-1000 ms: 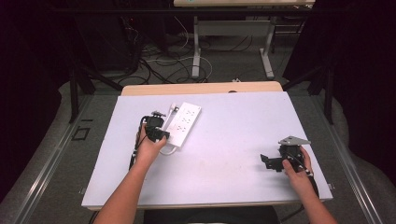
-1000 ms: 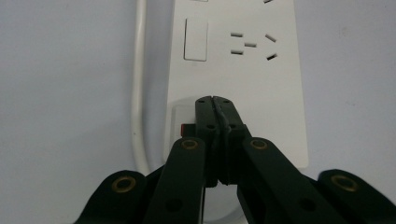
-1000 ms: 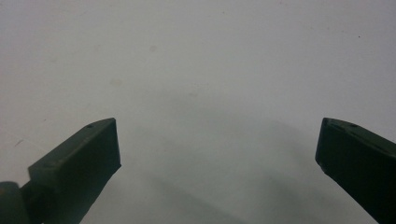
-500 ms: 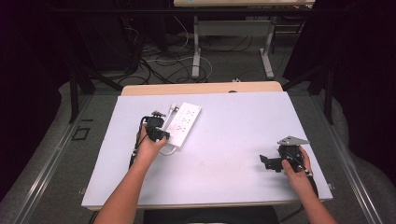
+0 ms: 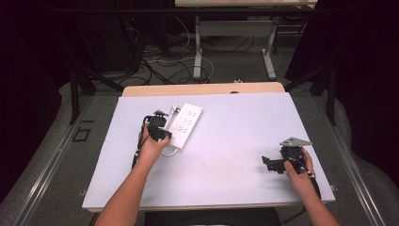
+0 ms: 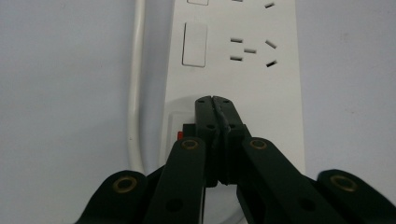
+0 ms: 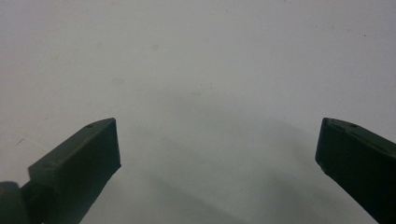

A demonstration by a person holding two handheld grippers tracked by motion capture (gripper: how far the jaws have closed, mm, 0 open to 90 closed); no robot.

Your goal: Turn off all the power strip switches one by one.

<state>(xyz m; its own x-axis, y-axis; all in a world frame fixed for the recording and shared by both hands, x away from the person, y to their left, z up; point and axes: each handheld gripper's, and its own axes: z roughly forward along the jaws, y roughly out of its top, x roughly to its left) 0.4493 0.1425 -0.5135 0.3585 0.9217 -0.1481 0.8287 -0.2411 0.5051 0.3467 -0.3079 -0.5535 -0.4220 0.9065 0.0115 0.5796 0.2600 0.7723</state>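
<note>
Almost nothing has moved since a second ago: the left gripper [image 6: 214, 103], jaws pressed together, still pushes its tip on the switch (red-edged) [image 6: 179, 134] of the long white plastic power strip [image 5: 184, 124] at upper left of the high view, its long axis running toward the upper right. The press looks underway, release remains. The right gripper [image 5: 269, 163] rests spread wide at lower right.

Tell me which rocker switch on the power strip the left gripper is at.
The nearest-end switch, showing red, under the left gripper, whose jaws are shut. The next switch up the power strip is plain white and untouched.
</note>
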